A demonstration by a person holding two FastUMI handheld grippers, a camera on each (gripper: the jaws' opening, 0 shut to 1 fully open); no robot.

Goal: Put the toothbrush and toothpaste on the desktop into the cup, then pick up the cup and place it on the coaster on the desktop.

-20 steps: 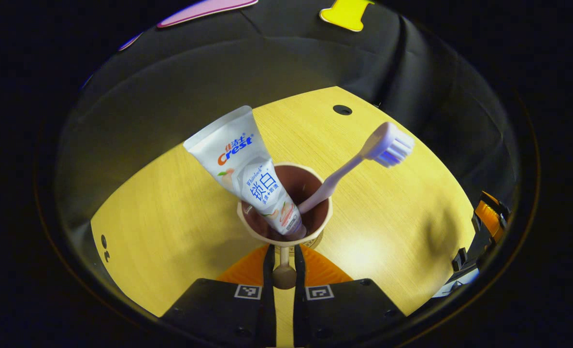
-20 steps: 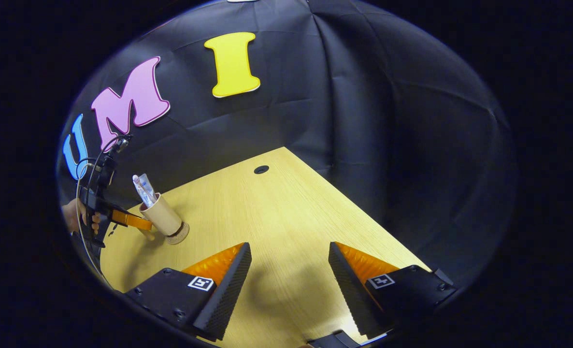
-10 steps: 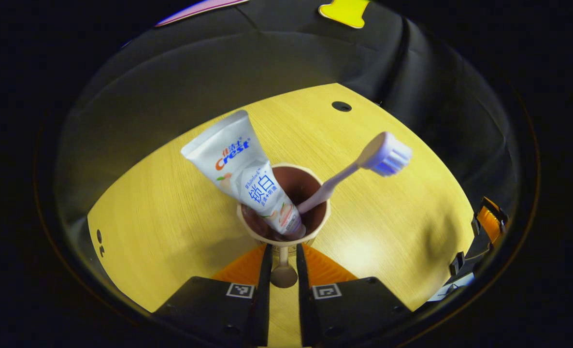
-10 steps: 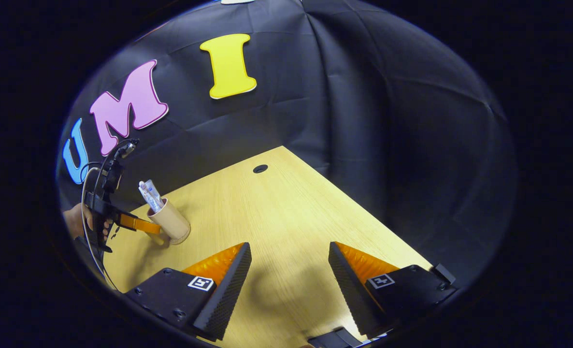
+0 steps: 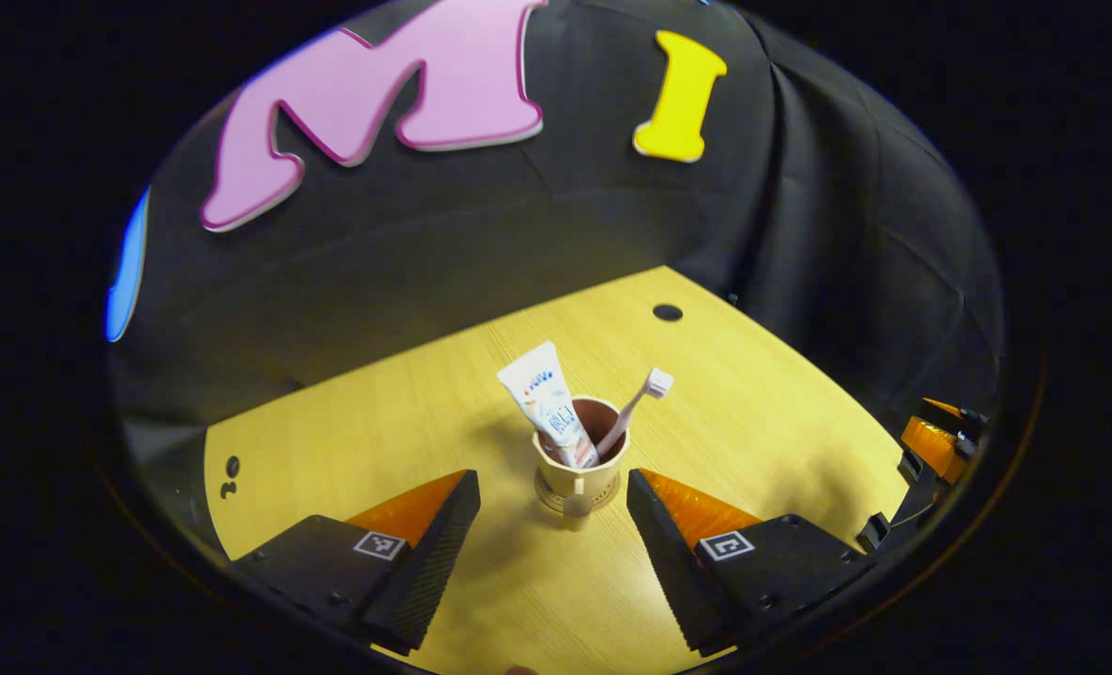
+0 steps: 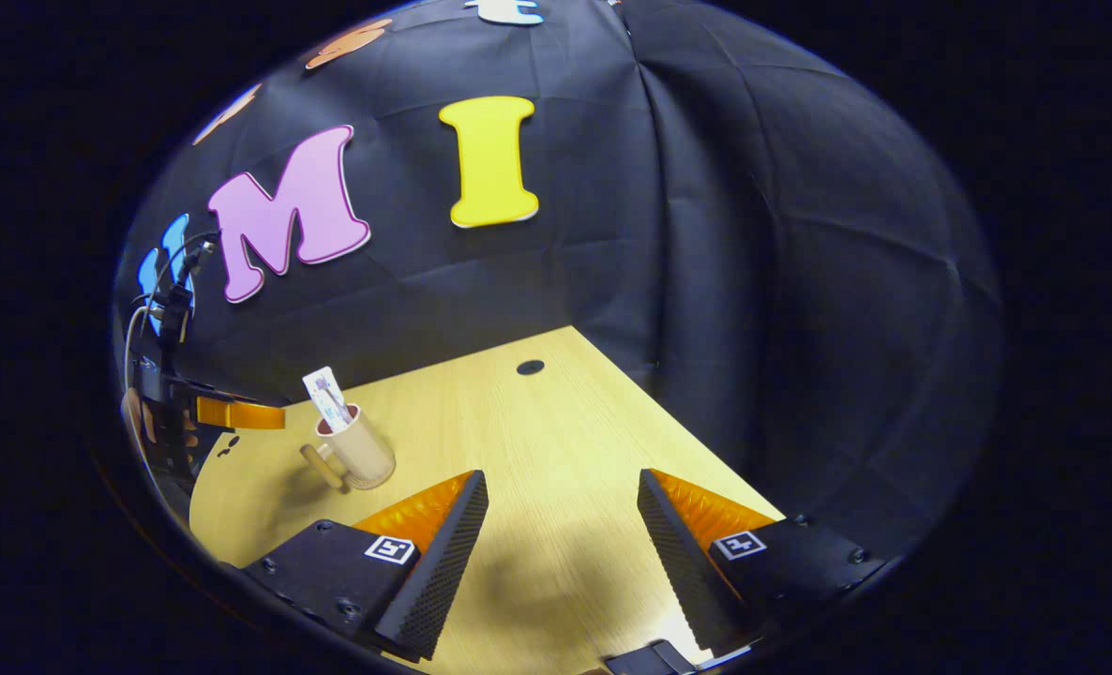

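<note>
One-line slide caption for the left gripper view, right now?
Left gripper open before the cup on its coaster, toothpaste and toothbrush inside.

No legible word, brand name or number.

Toothpaste (image 5: 548,406): printed label on the tube face, with coloured marks near the upper end and darker print lower down. Too small and blurred to read in the left gripper view, and smaller again in the right gripper view (image 6: 327,398).

Left gripper (image 5: 552,478): one square black-and-white coded marker on the top of each finger, left marker (image 5: 377,545) and right marker (image 5: 723,545). Pattern only, no characters.

Right gripper (image 6: 563,478): same arrangement, left marker (image 6: 388,549) and right marker (image 6: 739,544). Pattern only, no characters.
</note>
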